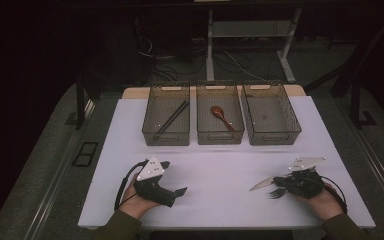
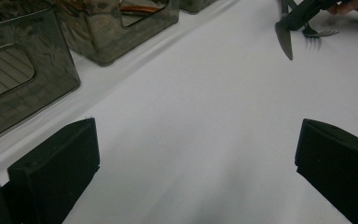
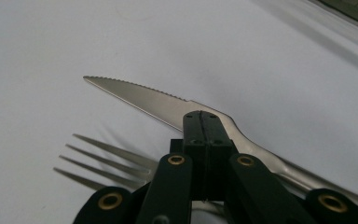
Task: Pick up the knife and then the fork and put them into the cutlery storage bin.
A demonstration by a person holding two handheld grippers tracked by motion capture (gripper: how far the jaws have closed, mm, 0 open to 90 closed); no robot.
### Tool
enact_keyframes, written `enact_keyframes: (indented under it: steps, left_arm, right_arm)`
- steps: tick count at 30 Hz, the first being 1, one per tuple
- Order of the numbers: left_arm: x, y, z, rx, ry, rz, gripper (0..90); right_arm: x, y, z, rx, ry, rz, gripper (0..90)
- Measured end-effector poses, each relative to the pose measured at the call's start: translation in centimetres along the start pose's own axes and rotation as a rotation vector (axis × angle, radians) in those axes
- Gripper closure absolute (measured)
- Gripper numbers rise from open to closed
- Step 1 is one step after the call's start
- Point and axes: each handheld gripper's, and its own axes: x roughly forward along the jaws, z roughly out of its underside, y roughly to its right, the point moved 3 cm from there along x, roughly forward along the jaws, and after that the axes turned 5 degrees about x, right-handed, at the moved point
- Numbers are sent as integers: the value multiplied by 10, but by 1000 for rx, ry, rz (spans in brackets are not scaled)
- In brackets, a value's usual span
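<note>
Jaws of the right gripper (image 3: 204,122) were pressed together on a serrated knife (image 3: 140,97), held just above the white table (image 1: 220,165) at its near right (a fork (image 3: 103,161) lay beside it). Left gripper (image 2: 193,158) rested near left, jaws wide apart around nothing.

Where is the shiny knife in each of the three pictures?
High view: the knife is at lower right, its blade sticking out left of the right gripper.
Left gripper view: top right, blade pointing down.
Right gripper view: in the middle, its serrated blade pointing left past the shut black fingers.
Shared landmark: the fork beside the knife, on the white table.
</note>
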Motion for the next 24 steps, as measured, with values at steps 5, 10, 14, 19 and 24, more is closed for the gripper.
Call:
enact_keyframes:
  steps: [5,10,14,19,24]
  left_arm:
    - [0,0,0,2,-1,0,0]
    - [0,-1,0,3,-1,1,0]
    - [0,0,0,-1,0,1,0]
    - [0,-1,0,3,-1,1,0]
    - [0,-1,0,1,0,2,0]
  right_arm:
    - [6,4,-7,1,7,8,900]
    - [12,9,-14,19,15,1,900]
    - [15,12,-17,19,16,-2,900]
    - [14,12,-18,24,18,-12,900]
    - [4,16,-22,37,34,-34,882]
